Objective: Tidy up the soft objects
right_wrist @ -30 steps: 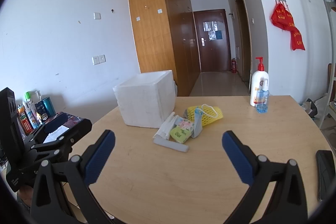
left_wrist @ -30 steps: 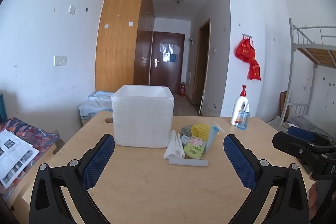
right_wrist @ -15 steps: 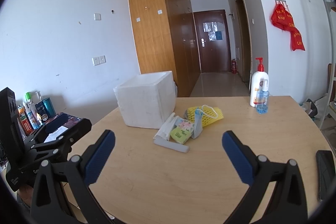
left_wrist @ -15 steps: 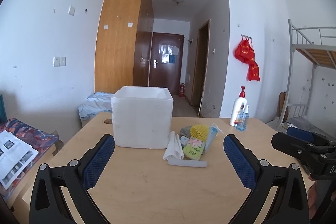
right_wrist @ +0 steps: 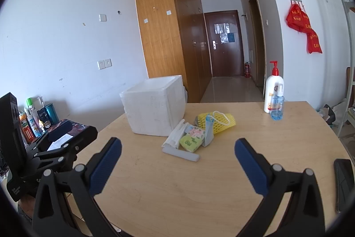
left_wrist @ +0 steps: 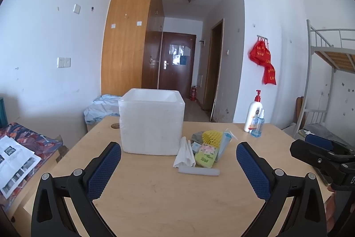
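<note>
Loosely, a soft-object pile (left_wrist: 203, 148) abuts the foam box (left_wrist: 152, 123).

The box (left_wrist: 152, 123) hides its inside and the bench (left_wrist: 155, 192) behind it. A grey item (left_wrist: 196, 137) beside the box lies mostly under the net (left_wrist: 212, 137). Pack (left_wrist: 205, 157) print is unreadable.

One white foam box (left_wrist: 152, 123) stands at the middle of the frame on the worktop (left_wrist: 155, 188). To its right lies one small heap: one yellow foam net (left_wrist: 212, 136), one green tissue pack (left_wrist: 205, 158), one white folded cloth (left_wrist: 183, 153), one blue face mask (left_wrist: 225, 143) and one grey stick (left_wrist: 198, 171). Two bottles stand right of centre: one white pump bottle (left_wrist: 253, 113) and one small blue bottle (left_wrist: 257, 127). One dark phone (right_wrist: 344, 183) lies at lower right in the right wrist view.
</note>
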A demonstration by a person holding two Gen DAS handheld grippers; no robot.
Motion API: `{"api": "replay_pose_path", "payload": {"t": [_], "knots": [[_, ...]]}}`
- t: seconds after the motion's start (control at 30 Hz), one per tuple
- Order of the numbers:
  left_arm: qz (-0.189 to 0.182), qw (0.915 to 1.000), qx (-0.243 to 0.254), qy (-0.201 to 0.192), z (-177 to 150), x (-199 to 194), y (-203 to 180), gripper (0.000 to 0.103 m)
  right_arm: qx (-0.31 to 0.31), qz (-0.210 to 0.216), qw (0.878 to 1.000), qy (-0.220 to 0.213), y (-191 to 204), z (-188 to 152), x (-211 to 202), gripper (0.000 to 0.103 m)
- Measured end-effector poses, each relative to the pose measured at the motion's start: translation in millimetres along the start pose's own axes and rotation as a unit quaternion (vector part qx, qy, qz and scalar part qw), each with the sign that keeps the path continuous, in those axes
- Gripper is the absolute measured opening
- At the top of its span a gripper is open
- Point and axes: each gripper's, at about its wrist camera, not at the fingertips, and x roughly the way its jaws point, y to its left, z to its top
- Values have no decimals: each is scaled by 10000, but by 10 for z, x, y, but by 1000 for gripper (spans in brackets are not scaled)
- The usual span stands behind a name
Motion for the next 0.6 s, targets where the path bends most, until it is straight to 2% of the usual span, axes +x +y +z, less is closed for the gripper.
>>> {"api": "replay_pose_path", "payload": {"t": [0.6], "knots": [[-23,10000,21,33,11,29,20,103,-17,-3,10000,35,-7,14,-4,103]]}}
